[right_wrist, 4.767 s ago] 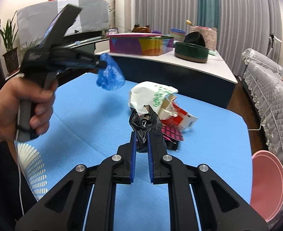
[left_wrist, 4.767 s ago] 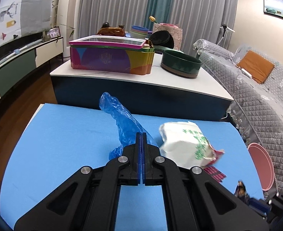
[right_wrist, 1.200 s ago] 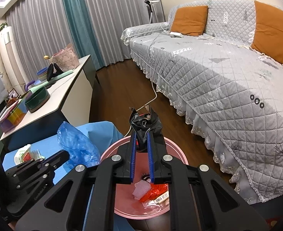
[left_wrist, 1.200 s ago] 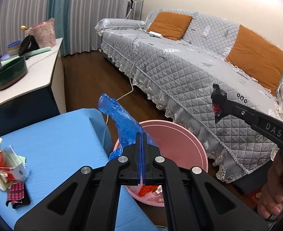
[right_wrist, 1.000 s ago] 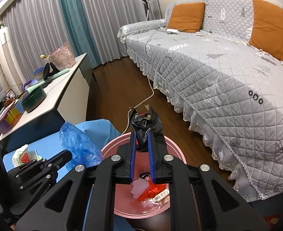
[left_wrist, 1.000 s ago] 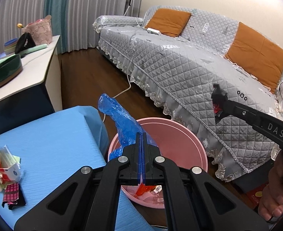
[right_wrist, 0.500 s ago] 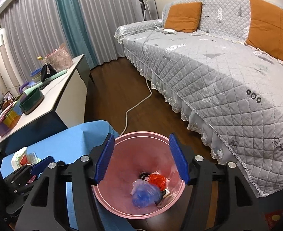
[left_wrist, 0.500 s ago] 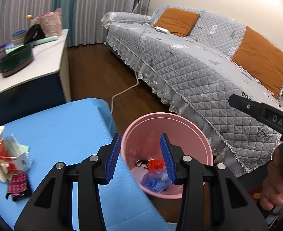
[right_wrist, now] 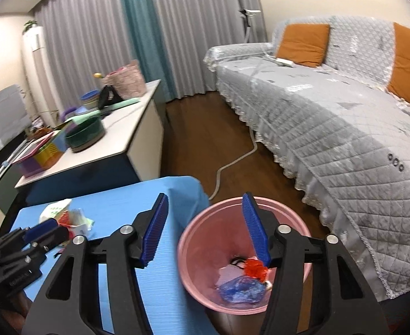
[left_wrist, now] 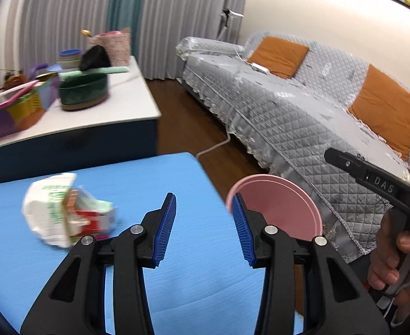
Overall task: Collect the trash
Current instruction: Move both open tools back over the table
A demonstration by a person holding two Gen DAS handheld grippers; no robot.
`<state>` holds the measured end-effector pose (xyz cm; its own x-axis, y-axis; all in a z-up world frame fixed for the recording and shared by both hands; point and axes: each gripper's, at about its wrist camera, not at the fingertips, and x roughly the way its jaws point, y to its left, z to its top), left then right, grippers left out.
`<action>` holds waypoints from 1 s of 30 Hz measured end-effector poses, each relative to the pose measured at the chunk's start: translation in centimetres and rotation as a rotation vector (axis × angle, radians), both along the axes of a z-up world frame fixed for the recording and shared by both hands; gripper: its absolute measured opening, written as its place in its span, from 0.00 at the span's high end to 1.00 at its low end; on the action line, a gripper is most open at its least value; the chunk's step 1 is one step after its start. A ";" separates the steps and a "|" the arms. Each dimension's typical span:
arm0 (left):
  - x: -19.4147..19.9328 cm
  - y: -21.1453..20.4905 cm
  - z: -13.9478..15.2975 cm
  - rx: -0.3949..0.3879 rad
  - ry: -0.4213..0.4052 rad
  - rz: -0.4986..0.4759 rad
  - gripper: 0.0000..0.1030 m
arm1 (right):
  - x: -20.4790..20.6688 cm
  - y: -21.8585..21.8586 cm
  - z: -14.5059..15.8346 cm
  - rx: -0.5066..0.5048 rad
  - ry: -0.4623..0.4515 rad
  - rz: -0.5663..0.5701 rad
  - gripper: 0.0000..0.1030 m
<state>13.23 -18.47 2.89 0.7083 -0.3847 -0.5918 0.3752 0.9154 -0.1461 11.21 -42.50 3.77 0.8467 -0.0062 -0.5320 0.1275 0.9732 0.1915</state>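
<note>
The left gripper [left_wrist: 203, 206] stands with its blue-padded jaws apart and nothing between them, over the near edge of the blue table [left_wrist: 138, 178]. On that table to the left lies a blurred heap of trash [left_wrist: 65, 215], white and red wrappers together. Beyond the table's right edge sits the pink bin [left_wrist: 283, 198], just beside the grey quilted sofa [left_wrist: 288, 117]. At the far right a hand [left_wrist: 392, 254] grips the handle of the right gripper [left_wrist: 372, 178], whose tip is not seen
</note>
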 end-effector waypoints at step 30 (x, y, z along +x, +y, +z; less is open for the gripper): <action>-1.5 23.7 0.7 -0.118 -0.047 0.423 0.60 | 2.8 24.3 -6.1 -0.191 0.089 0.542 0.60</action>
<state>11.70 5.23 3.54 0.8432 -0.1183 -0.5244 -0.0201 0.9678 -0.2508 14.02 -18.20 -2.31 0.7080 0.3130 -0.6330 -0.3910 0.9202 0.0176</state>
